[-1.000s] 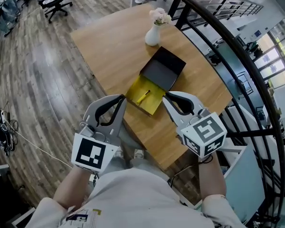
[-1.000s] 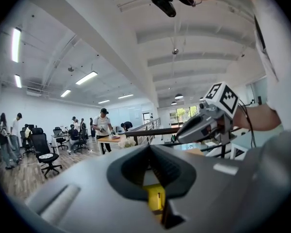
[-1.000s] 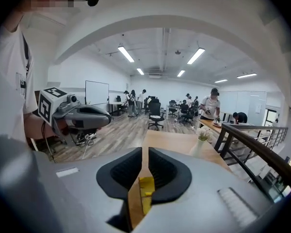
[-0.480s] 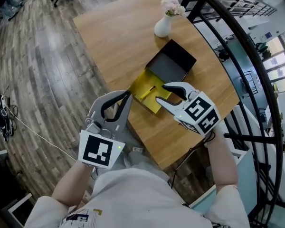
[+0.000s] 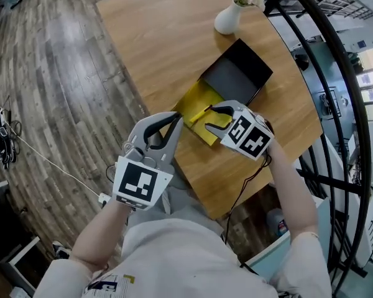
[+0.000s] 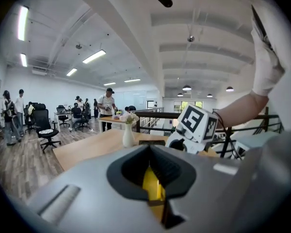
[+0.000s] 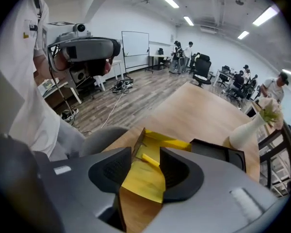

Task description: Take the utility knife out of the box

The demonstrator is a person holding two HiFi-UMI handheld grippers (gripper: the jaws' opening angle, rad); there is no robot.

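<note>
The utility knife (image 5: 201, 113), a slim yellow stick, is lying inside the open yellow box (image 5: 190, 106) near the desk's (image 5: 155, 42) front edge, with the black lid (image 5: 239, 76) just beyond it. Its long axis is running diagonally across the box floor. In the right gripper view the knife (image 7: 151, 160) is showing straight ahead, between and a little beyond the two pads, crossing the gap at a slant rather than lining up with it. The right tongs (image 5: 209, 118) are by far the nearer. They are hanging over the box with their jaws spread well apart, touching nothing and holding nothing, though the box wall is sitting close to one tip. A grasp from here would probably need a short descent and perhaps a slight turn so the pads meet the knife's long sides. The left tongs (image 5: 174, 129) are waiting just beside the box's near corner. Their jaws are drawn together with nothing between them, and only a sliver of yellow is showing through.
</note>
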